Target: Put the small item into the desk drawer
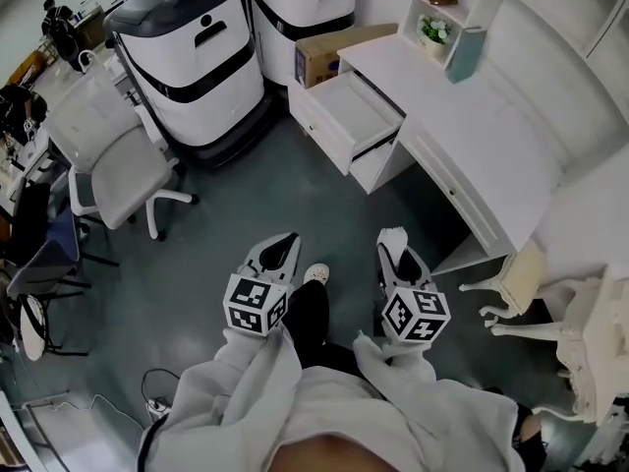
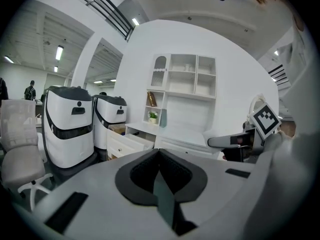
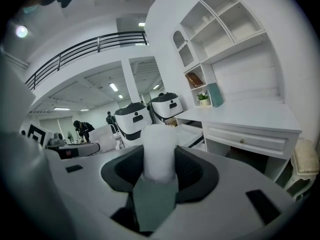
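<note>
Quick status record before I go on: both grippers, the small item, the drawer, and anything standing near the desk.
left gripper: jaws together, nothing between them
right gripper: closed on the small white item
small white item: upright, sticking out beyond the jaws
desk drawer: pulled open, ahead of both grippers, not yet reached
desk: white, to the right of the drawer
cardboard box: beside the desk, behind the drawer
office chair: off to the left

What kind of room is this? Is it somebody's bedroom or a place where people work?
Most likely a workplace, maybe an office or lab: a white desk with its drawer open, a swivel chair, and two big white-and-black machines.
</note>
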Action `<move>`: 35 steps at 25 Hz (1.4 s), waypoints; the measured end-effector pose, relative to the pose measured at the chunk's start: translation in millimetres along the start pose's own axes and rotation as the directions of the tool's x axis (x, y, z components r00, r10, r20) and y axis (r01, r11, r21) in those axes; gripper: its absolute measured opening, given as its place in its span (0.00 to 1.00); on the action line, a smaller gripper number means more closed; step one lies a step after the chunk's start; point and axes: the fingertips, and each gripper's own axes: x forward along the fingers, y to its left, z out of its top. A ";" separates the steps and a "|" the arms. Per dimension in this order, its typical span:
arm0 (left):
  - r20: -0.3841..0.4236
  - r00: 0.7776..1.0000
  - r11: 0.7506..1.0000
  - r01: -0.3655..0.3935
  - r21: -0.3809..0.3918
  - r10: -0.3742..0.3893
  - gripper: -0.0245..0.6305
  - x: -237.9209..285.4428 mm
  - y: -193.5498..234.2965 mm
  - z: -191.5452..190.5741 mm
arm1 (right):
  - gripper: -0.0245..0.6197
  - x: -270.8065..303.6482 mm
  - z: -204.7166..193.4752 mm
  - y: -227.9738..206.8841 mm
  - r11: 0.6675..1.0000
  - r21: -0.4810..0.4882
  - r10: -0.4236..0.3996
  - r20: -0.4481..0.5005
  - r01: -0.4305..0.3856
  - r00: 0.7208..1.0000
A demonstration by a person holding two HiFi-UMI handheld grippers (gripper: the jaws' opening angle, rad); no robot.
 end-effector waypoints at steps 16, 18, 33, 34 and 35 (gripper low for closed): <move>0.001 0.999 0.998 0.054 0.024 -0.054 0.06 126.1 76.4 78.0 | 0.33 121.2 91.2 -29.1 0.999 0.000 -0.037 0.031 0.037 0.999; 0.002 0.998 0.998 0.059 0.026 -0.059 0.06 140.9 86.5 85.3 | 0.33 135.1 99.2 -33.0 0.999 0.003 -0.044 0.033 0.043 0.998; -0.014 0.995 0.995 0.098 0.029 -0.097 0.06 197.4 130.5 95.2 | 0.33 198.9 108.6 -46.1 0.996 0.047 -0.073 0.019 0.072 0.997; -0.019 0.995 0.995 0.101 0.027 -0.100 0.06 198.0 130.5 92.9 | 0.33 200.0 107.5 -46.4 0.996 0.050 -0.074 0.016 0.073 0.997; -0.024 0.995 0.995 0.102 0.025 -0.101 0.06 198.3 130.8 90.8 | 0.33 201.0 106.9 -46.3 0.996 0.052 -0.074 0.013 0.073 0.997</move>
